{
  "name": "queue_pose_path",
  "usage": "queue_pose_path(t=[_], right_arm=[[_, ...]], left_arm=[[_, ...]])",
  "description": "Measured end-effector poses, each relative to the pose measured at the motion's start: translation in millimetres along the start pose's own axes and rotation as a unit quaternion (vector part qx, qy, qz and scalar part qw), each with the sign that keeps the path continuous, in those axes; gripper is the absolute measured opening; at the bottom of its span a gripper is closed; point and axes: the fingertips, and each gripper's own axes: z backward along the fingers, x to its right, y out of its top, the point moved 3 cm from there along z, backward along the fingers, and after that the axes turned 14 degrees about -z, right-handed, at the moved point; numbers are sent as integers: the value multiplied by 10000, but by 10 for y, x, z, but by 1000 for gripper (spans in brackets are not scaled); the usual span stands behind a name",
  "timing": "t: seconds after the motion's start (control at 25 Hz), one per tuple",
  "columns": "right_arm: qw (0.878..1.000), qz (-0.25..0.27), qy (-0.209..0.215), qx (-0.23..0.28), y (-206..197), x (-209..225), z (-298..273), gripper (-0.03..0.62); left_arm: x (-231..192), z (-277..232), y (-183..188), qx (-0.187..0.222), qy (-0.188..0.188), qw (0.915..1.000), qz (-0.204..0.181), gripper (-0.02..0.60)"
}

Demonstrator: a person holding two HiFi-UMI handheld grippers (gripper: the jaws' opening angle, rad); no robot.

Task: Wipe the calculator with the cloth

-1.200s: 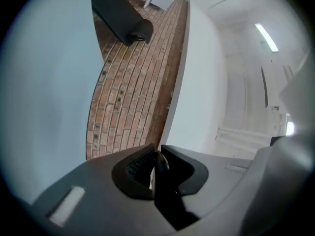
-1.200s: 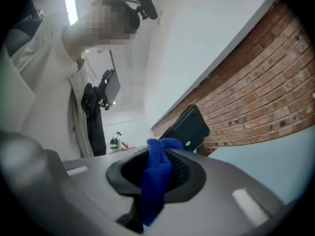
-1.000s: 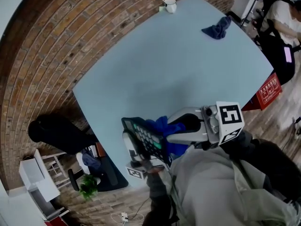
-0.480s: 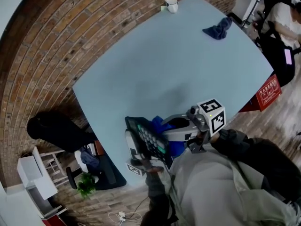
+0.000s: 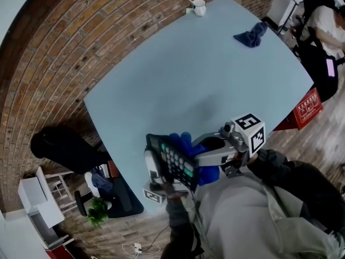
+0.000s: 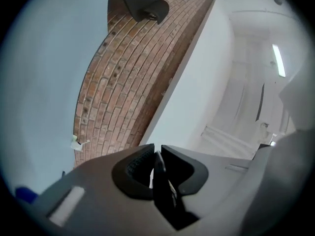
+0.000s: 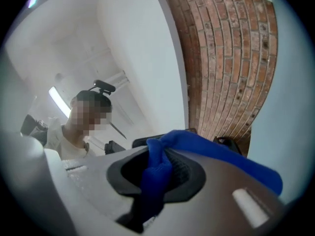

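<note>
A pale blue table (image 5: 178,85) with a smooth matte top fills the head view, seen cornerwise, its far corner pointing to twelve o'clock. At that corner, close to the edge, stands a white mug (image 5: 199,7) with a spoon handle leaning out toward eleven o'clock. A small pale green item (image 5: 187,9) sits just beside the mug, too small to identify. Toward one o'clock, near the right-hand edge and well apart from the mug, lies a dark blue cloth (image 5: 251,35) — crumpled into a loose heap.

Pale blue table (image 5: 188,74), white mug (image 5: 199,7) at its far edge, dark crumpled rag (image 5: 251,35), red box (image 5: 309,105), potted plant (image 5: 98,211)
</note>
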Motion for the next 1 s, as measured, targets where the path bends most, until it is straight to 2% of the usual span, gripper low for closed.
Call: queue_pose_path(t=[0.12, 0.2, 0.24, 0.28, 0.32, 0.4, 0.44, 0.48, 0.56, 0.68, 0.8, 0.84, 0.88, 0.92, 0.96, 1.0], right_arm=[[9986, 529, -86, -10, 80, -227, -7, 67], [9895, 1327, -562, -97, 208, -332, -16, 67], [9768, 1895, -978, -181, 278, -361, -20, 67], [9541, 2587, -1480, -309, 341, -369, -22, 67], [9194, 3360, -1982, -511, 379, -368, -31, 67], [8310, 4743, -2675, -1134, 329, -347, -85, 68], [7956, 5150, -2822, -1487, 247, -310, -132, 67], [7741, 5329, -2903, -1803, 152, -245, -185, 67], [7482, 5341, -3209, -2277, 22, -42, -238, 69], [7021, 5337, -3796, -2797, -52, 235, -205, 69], [6551, 5633, -3640, -3479, -325, 304, -230, 68], [6477, 5635, -3439, -3804, -492, 306, -239, 69], [6502, 5537, -3200, -4101, -685, 300, -255, 68], [6587, 5393, -2997, -4307, -862, 289, -272, 69], [6680, 5268, -2893, -4388, -978, 280, -280, 68], [6779, 5167, -2888, -4360, -1005, 274, -275, 69]], left_arm=[[-52, 59, 116, -22, 188, 9995, -242, 43], [-43, 80, 130, -119, 239, 9987, -435, 43], [-42, 88, 121, -201, 299, 9978, -565, 43], [-50, 99, 110, -309, 397, 9960, -737, 43], [-67, 116, 96, -445, 534, 9930, -955, 43], [-103, 151, 61, -724, 828, 9834, -1442, 43], [-105, 153, 40, -822, 915, 9783, -1665, 43], [-94, 142, 19, -889, 953, 9737, -1869, 43], [-63, 111, -13, -1026, 1019, 9621, -2313, 43], [-18, 105, -5, -1269, 1205, 9382, -2985, 44], [34, 119, 19, -1401, 1271, 9232, -3346, 44], [33, 127, 23, -1464, 1316, 9149, -3526, 44], [29, 130, 21, -1546, 1345, 9047, -3736, 44], [32, 121, 7, -1625, 1321, 8967, -3899, 46], [39, 105, -14, -1680, 1252, 8937, -3968, 46], [47, 93, -29, -1705, 1177, 8949, -3953, 46]])
